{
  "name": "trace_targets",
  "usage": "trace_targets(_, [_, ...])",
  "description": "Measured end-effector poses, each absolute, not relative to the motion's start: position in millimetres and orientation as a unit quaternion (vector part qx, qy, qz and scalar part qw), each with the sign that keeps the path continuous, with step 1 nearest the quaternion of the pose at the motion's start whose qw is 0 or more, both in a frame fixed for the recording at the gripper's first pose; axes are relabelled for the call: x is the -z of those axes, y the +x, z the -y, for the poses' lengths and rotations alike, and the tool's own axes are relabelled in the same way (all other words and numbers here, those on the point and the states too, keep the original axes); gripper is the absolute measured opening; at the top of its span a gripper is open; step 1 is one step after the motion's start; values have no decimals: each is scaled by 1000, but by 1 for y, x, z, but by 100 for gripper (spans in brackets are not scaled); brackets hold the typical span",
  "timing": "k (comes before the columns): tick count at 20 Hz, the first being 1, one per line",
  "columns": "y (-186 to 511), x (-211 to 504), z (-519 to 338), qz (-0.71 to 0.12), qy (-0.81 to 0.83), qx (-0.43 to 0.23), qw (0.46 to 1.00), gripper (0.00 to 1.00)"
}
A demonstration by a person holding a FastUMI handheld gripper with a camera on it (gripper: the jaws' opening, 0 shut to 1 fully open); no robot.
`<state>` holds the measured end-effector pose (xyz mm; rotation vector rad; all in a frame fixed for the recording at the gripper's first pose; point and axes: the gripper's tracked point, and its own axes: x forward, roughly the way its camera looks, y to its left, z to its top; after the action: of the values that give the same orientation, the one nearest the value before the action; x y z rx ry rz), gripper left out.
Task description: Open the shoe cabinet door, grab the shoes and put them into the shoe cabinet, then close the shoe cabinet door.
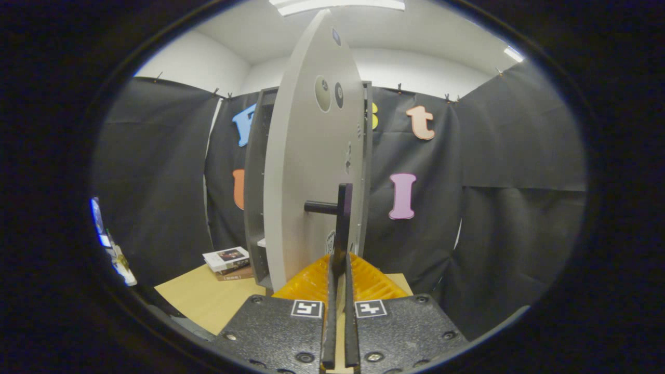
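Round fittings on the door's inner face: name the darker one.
It is the smaller disc, nearer the door edge, dark, with the larger pale greenish disc beside it. Both sit high above the black handle the gripper is shut on.

Bright ceiling strip lights (337, 5) overhead; booth dim; strong fisheye bending at edges

Recording booth — black cloth walls (156, 171).

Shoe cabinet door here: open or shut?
Open: the door stands swung out edge-on from the cabinet, and the gripper is shut on its black handle.
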<state>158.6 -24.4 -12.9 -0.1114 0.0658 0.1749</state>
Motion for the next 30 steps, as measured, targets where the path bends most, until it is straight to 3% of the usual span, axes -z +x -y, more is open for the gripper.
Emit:
trace_targets(3, [168,9,61,-29,-53,-50,997,7])
trace_targets(9, [172,17,73,-45,0,-109,993,6])
trace_targets(15, [135,33,88,-14,-21,-34,999,9])
trace_targets(17, [112,45,75,4,-9,-31,999,19])
trace_targets(18, [101,49,64,12,-7,-38,999,43])
trace_targets(19, [93,61,64,11,-12,-28,999,49])
trace_targets(22, [68,91,57,2,-26,0,1000,82])
trace_targets(24, [56,97,42,18,-2,3,1000,96])
trace_targets(25, [51,103,36,27,5,5,1000,100])
trace_targets(30, [53,147,2,58,-41,25,997,100])
